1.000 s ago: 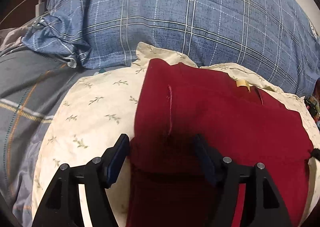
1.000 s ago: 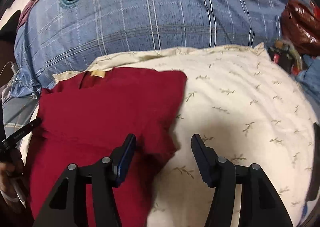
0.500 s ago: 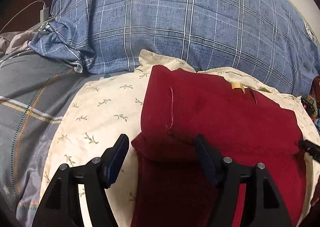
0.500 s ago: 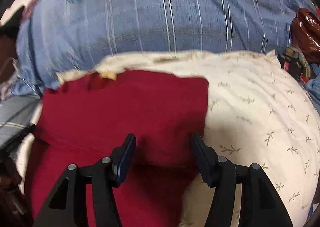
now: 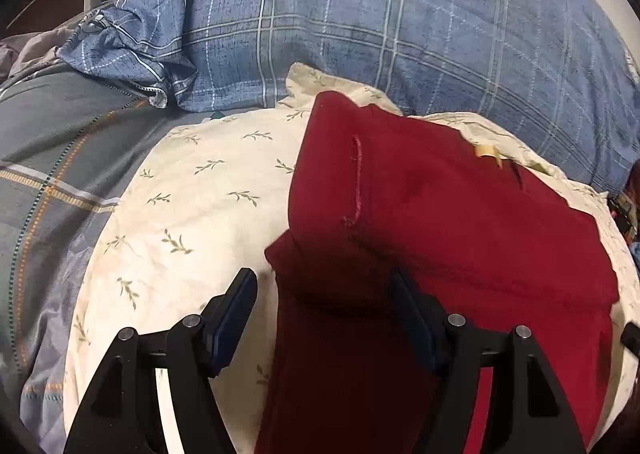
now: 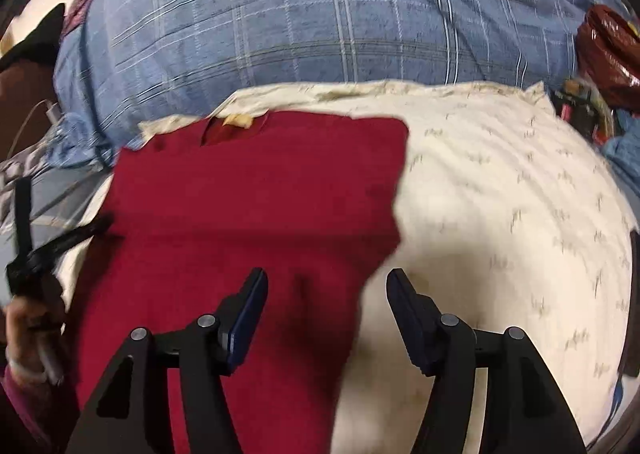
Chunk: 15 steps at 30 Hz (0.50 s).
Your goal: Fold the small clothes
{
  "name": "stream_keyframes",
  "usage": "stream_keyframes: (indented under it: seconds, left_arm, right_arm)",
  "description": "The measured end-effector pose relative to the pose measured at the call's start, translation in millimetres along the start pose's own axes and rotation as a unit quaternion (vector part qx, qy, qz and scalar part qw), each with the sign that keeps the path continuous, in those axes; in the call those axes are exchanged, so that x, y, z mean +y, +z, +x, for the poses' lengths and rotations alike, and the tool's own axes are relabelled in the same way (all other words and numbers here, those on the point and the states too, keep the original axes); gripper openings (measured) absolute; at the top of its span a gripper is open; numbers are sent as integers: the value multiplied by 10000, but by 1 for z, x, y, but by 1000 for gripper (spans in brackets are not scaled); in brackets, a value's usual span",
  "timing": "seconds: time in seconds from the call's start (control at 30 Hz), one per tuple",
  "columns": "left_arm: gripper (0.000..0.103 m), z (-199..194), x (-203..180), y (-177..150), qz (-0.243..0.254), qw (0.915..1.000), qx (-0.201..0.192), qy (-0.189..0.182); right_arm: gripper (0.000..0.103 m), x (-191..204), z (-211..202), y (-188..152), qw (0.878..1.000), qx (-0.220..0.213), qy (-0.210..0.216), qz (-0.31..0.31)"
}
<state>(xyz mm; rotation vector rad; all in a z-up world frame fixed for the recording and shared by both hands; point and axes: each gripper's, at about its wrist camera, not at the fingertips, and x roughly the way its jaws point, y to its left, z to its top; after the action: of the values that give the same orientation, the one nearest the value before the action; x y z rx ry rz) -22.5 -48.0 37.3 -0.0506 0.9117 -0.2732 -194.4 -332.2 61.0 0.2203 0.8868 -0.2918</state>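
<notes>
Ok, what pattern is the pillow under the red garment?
Cream with small green leaf sprigs; clearest in the left wrist view.

There's the dark red garment (image 5: 460, 222), folded over on itself, upper layer doubled back across the lower. Its left corner sits between the left tongs (image 5: 324, 318), its right edge between the right tongs (image 6: 326, 314). A tan label shows at the far edge.

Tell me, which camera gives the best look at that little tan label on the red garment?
The left wrist view: the tan label is sharp there, lying at the far edge of the red garment. The right wrist view shows it too, but blurred.
</notes>
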Motion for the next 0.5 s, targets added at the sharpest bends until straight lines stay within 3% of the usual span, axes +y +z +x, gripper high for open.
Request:
stream_keyframes:
  seconds: [0.27,0.5]
  left_arm:
    - [69,-33,-4,-25,168,9996,-66,215]
    - [69,-72,-6,-51,201,9998,-76,30]
  right_arm:
    - [65,1,-13,-41,9990,142,424,-6]
    - [66,3,-18,-61,9964,358,765,-47]
